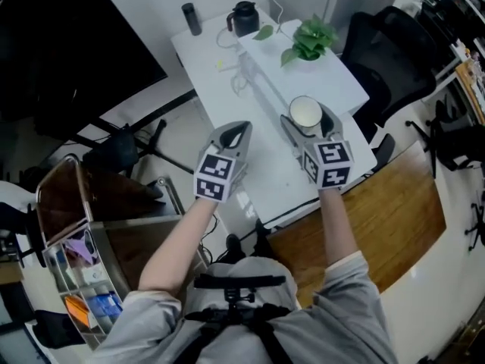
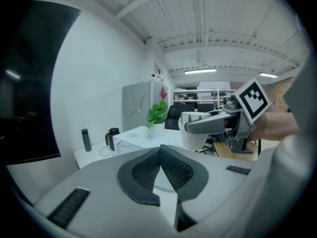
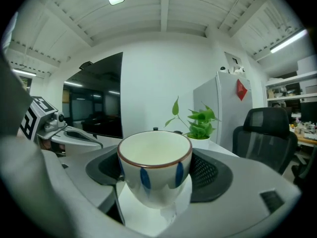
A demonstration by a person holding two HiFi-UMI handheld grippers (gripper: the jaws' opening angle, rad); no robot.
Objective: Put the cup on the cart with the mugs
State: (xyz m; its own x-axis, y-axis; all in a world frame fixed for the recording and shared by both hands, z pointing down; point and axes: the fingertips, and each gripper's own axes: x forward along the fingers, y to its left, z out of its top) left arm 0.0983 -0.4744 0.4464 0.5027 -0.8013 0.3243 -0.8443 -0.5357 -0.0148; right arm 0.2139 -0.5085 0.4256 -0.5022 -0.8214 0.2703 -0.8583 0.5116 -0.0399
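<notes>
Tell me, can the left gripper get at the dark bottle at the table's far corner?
Probably yes: nothing tall stands on the table between the left gripper and the dark bottle, and the kettle stands apart to its right. The jaws are together, so they must open first.

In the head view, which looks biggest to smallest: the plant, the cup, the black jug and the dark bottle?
Largest: plant.
Next: cup and black jug, about alike; the cup is nearer the camera.
Smallest: dark bottle.
</notes>
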